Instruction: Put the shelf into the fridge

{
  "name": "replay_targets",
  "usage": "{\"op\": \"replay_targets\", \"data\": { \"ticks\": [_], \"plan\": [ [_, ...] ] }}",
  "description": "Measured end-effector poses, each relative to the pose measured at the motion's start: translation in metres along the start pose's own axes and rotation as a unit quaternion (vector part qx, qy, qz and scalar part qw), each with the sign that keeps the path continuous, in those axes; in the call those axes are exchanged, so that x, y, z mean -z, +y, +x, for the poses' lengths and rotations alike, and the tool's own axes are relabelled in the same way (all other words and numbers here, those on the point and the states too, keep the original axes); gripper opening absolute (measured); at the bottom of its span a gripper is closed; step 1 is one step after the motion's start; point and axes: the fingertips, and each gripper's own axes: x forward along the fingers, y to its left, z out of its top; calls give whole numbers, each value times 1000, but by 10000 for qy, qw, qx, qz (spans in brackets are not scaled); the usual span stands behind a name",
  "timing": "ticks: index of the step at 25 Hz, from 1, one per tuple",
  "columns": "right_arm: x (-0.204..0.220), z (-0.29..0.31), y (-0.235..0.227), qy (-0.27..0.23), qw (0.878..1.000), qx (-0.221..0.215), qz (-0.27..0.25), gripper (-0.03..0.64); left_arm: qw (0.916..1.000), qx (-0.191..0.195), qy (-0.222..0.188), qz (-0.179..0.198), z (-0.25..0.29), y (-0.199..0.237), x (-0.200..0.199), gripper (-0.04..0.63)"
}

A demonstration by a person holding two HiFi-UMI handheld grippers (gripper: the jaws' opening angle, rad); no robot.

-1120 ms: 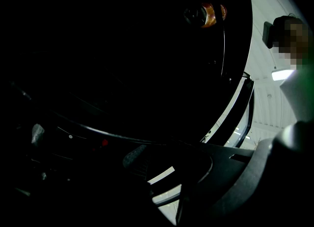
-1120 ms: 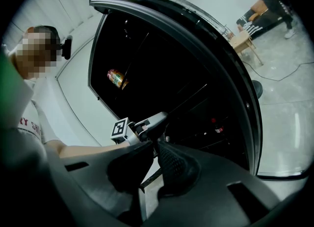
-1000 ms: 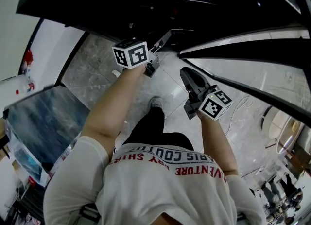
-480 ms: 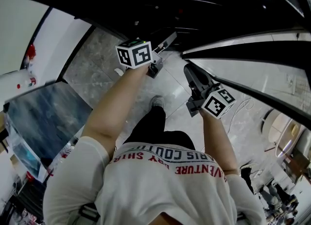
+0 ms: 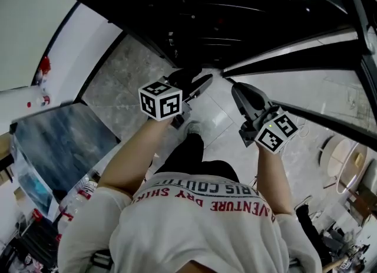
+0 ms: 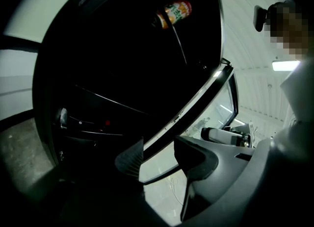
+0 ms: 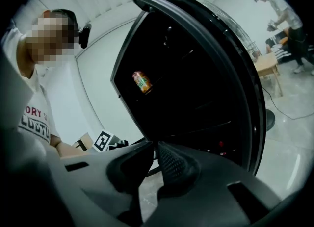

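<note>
Left gripper [image 5: 197, 83] has drawn back toward the person since the earlier frames, away from the near corner of the shelf [image 5: 294, 83]. Its jaws have just been opening and now stand wide apart. In the left gripper view the shelf's dark rim [image 6: 196, 108] shows across the gap, with neither pad pressing it. The right gripper [image 5: 235, 87] is clamped on the near rim, jaws almost together. The shelf hangs outside the fridge [image 5: 235, 6], to the right of its dark open cavity, one corner toward the opening; no rail appears to carry it yet. It is a glass pane in a dark frame, so probably stiff, fairly heavy, smooth and breakable. The frame is the better hold, at two well-separated points. A single edge grip likely lets it sag or twist.
</note>
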Motion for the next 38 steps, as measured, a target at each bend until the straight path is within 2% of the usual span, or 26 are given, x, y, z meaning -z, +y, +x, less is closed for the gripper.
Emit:
{"op": "replay_targets", "data": {
  "ticks": [3,6,9,12,15,19,26,33,38],
  "plan": [
    [-19,-14,22,33,9996,-39,-261,38,9998,91,57,145,-24,-32,-6,109],
    [-40,-29,45,46,9988,-9,-485,35,9974,185,171,668,-43,-73,-23,66],
    [-59,-39,72,67,9975,-72,-700,33,9928,462,118,1100,-60,-119,-48,51],
    [-83,-46,110,-102,9963,-341,-788,32,9857,731,-9,1517,-81,-166,-71,49],
    [-106,-51,147,-155,9909,-511,-1238,31,9781,795,-242,1908,-103,-204,-92,48],
    [-124,-65,188,-165,9834,-637,-1692,29,9712,855,-413,2186,-128,-241,-102,48],
    [-144,-76,223,-312,9741,-786,-2097,25,9578,892,-578,2669,-161,-270,-116,48],
    [-161,-78,233,-249,9730,-776,-2159,25,9598,798,-658,2611,-174,-275,-128,48],
    [-164,-74,234,-214,9704,-744,-2288,25,9563,646,-651,2776,-180,-270,-131,48]
  ]
}}
